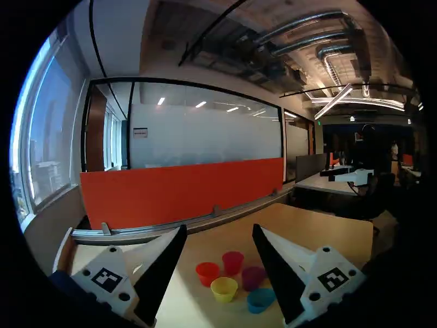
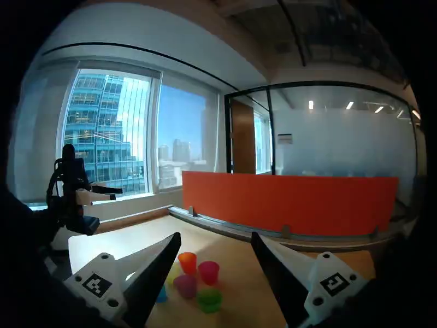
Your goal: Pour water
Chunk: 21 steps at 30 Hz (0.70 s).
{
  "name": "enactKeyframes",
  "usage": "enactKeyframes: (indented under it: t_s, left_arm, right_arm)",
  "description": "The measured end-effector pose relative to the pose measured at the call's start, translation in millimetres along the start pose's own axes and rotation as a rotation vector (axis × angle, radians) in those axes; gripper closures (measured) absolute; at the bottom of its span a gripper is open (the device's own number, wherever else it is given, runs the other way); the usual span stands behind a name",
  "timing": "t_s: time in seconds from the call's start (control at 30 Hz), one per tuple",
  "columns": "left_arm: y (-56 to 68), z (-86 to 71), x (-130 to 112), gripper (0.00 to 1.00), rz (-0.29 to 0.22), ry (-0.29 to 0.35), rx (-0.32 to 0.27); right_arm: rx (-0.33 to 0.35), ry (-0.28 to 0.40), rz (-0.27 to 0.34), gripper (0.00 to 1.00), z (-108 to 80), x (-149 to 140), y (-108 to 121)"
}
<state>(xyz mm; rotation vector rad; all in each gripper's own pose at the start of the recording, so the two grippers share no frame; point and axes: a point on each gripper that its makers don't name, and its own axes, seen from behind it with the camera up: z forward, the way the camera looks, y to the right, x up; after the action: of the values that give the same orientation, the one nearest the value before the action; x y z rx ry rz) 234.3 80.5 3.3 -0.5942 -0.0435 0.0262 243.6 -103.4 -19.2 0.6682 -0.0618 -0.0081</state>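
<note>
A cluster of small coloured plastic cups stands on a light wooden table. In the left gripper view I see a red cup, a pink cup, a purple cup, a yellow cup and a blue cup. My left gripper hangs open above and short of them, holding nothing. In the right gripper view an orange cup, a pink cup, a purple cup and a green cup sit between the fingers of my open right gripper. Its left finger partly hides a blue cup.
An orange partition with a metal rail runs along the table's far edge. Big windows lie to the left. A black and white device sits at the table's left end in the right gripper view. More desks stand at the far right.
</note>
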Motion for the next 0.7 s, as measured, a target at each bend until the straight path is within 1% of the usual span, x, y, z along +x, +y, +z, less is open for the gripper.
enactKeyframes:
  t_s: [0.17,0.37,0.57,0.7]
  left_arm:
    - [12.3,1.1,-10.6,0.11,-0.002,-0.032,-0.050]
    - [20.5,3.9,-27.8,0.11,0.026,-0.076,-0.086]
    - [35.1,4.9,-42.8,0.11,0.058,-0.113,-0.142]
    - [42.6,6.0,-54.0,0.11,0.073,-0.138,-0.167]
  right_arm:
    - [0.020,-0.027,-0.028,0.01,-3.1,-4.7,-1.5]
    - [0.034,-0.089,-0.053,0.01,-6.1,-17.6,-2.7]
    - [0.064,-0.117,-0.070,0.01,-9.4,-20.9,-8.7]
    - [0.078,-0.134,-0.088,0.01,-9.9,-25.7,-12.2]
